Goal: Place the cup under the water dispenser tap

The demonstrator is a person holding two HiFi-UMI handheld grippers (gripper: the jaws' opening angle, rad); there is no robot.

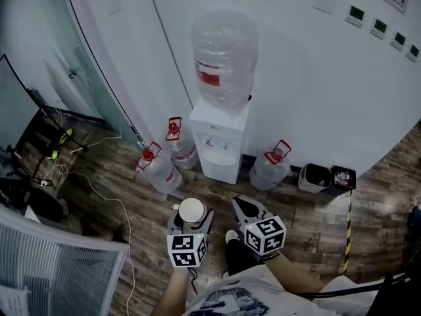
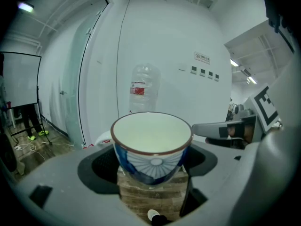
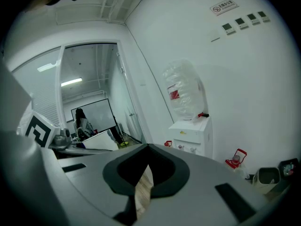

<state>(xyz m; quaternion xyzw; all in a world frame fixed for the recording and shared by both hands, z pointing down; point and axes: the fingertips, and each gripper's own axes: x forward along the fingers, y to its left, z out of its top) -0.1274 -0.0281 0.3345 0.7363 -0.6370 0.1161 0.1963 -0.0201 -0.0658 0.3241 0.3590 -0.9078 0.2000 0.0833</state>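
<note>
Standing before the one water dispenser (image 1: 220, 140), a person holds two tools. The left hand-held gripper (image 1: 192, 211) is clamped on the single cup (image 2: 151, 147), a white bowl-shaped one with a blue pattern and brown rim, upright and empty, its sides between the jaws. The cup is above the wooden floor (image 1: 131, 183), well short of the dispenser's taps. The right hand-held gripper (image 1: 247, 206) holds nothing, its jaws drawn together with only a thin slit between. One big bottle (image 1: 223, 58) tops the dispenser; three spare bottles (image 1: 158, 170) stand on the floor beside it, two left, one right. Two small bins (image 1: 314, 176) sit further right.
</note>
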